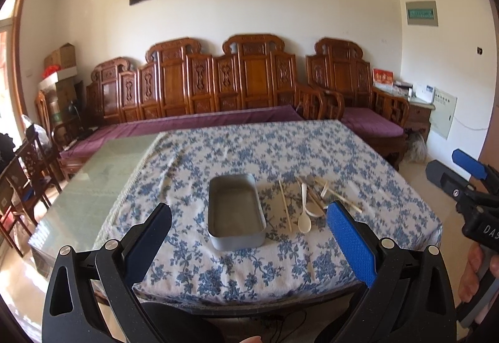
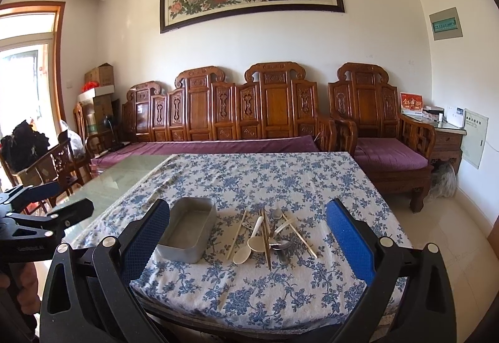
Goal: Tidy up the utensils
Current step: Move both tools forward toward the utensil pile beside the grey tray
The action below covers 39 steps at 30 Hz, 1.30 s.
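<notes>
Utensils, pale chopsticks [image 2: 236,235], white spoons [image 2: 249,241] and half-hidden metal spoons [image 2: 279,244], overlapped beside the grey metal tin [image 2: 187,232] near the counter's [image 2: 280,296] front edge; left gripper [image 1: 249,237] and right gripper [image 2: 248,237] hung spread.

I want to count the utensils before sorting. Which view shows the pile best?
The right wrist view: the utensil pile lies centred and unobstructed between the open fingers. In the left wrist view, a blue finger covers part of its near edge.
</notes>
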Each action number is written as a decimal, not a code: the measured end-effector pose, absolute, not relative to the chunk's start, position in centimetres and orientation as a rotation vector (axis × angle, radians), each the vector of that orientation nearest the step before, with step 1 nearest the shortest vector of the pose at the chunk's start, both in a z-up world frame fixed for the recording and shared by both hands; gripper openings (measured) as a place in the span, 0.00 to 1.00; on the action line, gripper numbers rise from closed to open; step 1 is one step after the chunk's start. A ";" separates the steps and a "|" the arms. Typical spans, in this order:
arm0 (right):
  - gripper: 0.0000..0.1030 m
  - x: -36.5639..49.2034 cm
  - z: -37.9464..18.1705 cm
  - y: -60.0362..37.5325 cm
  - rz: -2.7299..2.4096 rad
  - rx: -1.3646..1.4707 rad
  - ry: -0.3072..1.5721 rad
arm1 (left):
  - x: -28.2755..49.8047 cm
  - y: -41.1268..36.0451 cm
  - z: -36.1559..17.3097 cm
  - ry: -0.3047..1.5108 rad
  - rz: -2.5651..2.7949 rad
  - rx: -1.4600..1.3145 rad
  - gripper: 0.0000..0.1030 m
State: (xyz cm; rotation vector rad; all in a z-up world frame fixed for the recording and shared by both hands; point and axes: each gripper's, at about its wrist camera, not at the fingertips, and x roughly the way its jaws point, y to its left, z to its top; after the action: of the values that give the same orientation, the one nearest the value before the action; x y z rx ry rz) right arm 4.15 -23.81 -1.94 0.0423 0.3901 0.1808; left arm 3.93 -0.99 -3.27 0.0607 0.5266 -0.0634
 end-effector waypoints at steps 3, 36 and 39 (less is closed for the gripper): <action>0.98 5.3 -3.2 -23.9 0.180 0.038 0.410 | 5.2 -1.1 -4.5 0.555 -0.076 0.063 0.94; 0.55 25.2 -17.6 -25.7 0.272 0.000 0.744 | 20.3 -4.4 -14.1 0.791 -0.279 0.088 0.71; 0.47 25.5 -19.8 -24.6 0.306 -0.002 0.795 | 20.7 -4.9 -16.0 0.830 -0.291 0.082 0.67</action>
State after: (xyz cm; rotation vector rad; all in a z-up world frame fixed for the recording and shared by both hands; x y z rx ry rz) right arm 25.54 -24.64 -19.80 -0.0016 0.7951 0.3057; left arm 20.73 -4.93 -15.97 0.0819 0.8303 -0.2913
